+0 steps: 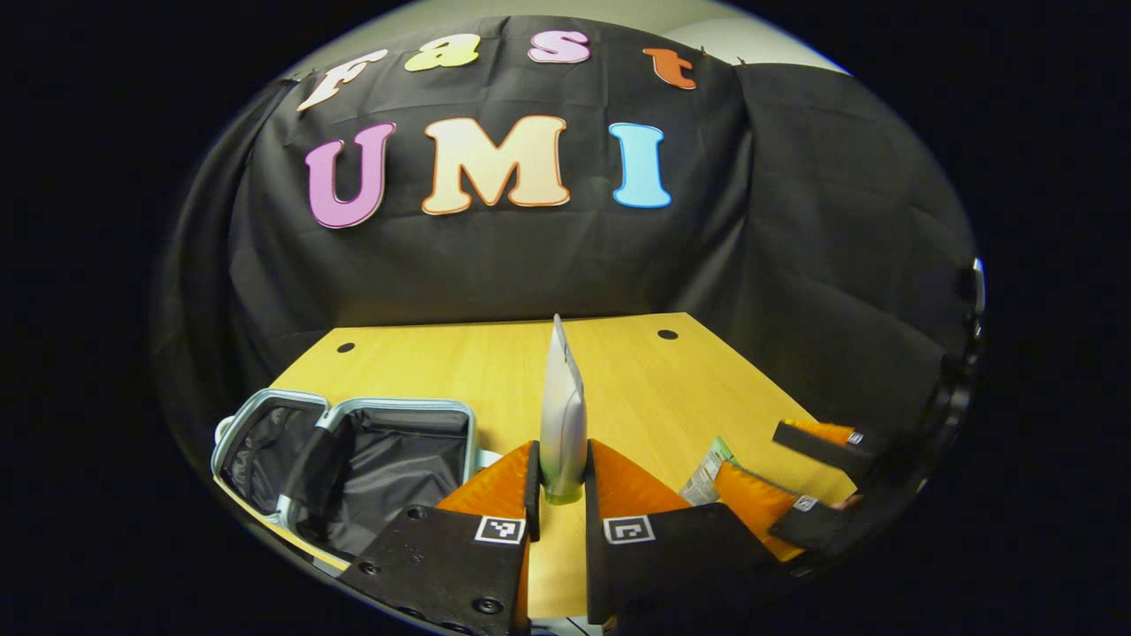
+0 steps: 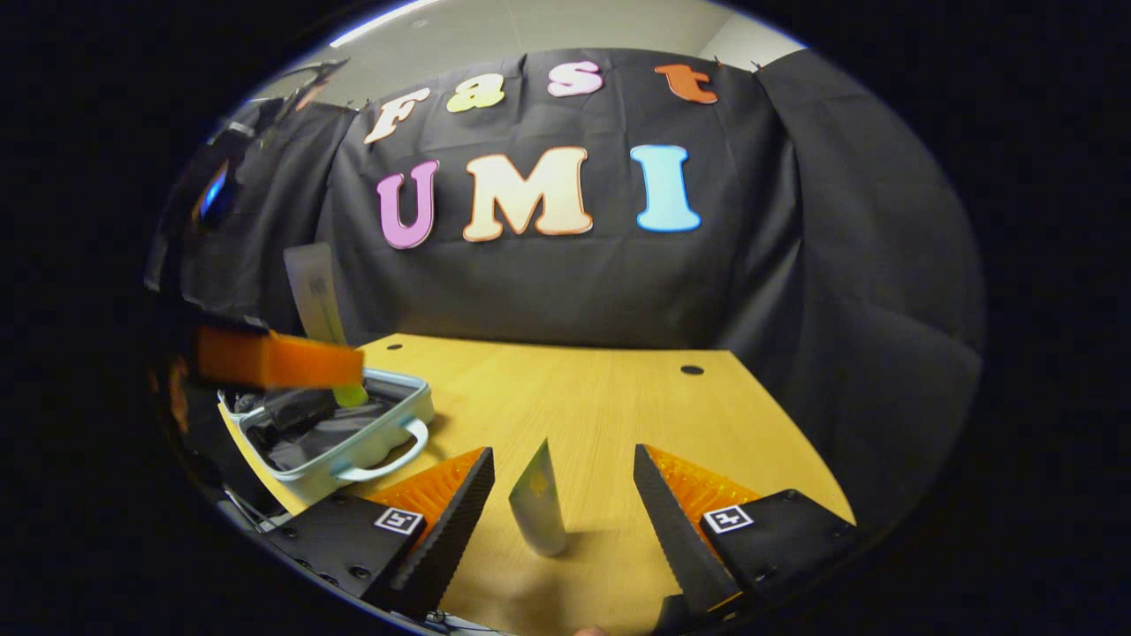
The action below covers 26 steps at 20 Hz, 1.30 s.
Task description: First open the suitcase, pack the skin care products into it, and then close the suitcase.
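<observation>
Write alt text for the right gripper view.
The right tool is open around a small tube standing on the wooden table, fingers not touching it. At left, the other tool holds a pale tube above the open suitcase.

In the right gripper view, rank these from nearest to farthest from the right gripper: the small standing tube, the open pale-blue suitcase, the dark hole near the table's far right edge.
1. The small grey-white tube, upright between the open fingers of the right gripper.
2. The open pale-blue suitcase, to the left on the wooden table.
3. The dark hole, far right.
</observation>
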Motion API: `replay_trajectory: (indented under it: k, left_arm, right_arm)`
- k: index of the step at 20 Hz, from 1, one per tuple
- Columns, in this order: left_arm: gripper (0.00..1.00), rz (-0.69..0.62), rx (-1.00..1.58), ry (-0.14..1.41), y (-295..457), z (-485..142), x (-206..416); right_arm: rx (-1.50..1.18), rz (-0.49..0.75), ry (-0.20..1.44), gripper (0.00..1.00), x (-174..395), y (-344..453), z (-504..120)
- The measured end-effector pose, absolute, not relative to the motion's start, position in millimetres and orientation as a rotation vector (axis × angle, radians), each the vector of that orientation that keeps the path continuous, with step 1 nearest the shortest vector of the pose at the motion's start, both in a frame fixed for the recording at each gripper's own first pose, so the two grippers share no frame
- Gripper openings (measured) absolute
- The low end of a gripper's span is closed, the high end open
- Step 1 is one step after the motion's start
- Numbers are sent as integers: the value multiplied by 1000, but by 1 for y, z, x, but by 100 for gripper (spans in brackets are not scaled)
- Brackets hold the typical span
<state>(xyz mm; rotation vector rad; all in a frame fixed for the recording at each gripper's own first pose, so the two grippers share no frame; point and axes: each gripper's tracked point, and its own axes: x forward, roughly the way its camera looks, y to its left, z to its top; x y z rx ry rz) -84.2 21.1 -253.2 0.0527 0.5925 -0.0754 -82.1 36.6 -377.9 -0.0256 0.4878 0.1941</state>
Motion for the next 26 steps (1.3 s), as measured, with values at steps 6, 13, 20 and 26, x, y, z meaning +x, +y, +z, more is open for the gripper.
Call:
replay_trajectory:
  k: [6, 13, 20, 26]
  left_arm:
    - [18, 6, 91, 591, 59, -232, -102]
    - [18, 55, 80, 598, 78, -220, -110]
    - [18, 126, 85, 698, 124, -242, -128]
    - [18, 145, 81, 812, 187, -281, -134]
  right_arm:
    - [-98, 198, 569, 99, -83, 41, -438]
    - [-121, 211, 642, 75, -87, 46, -471]
    - [-80, 352, 747, 32, -94, 83, -456]
    - [-35, 386, 723, 31, -88, 136, -403]
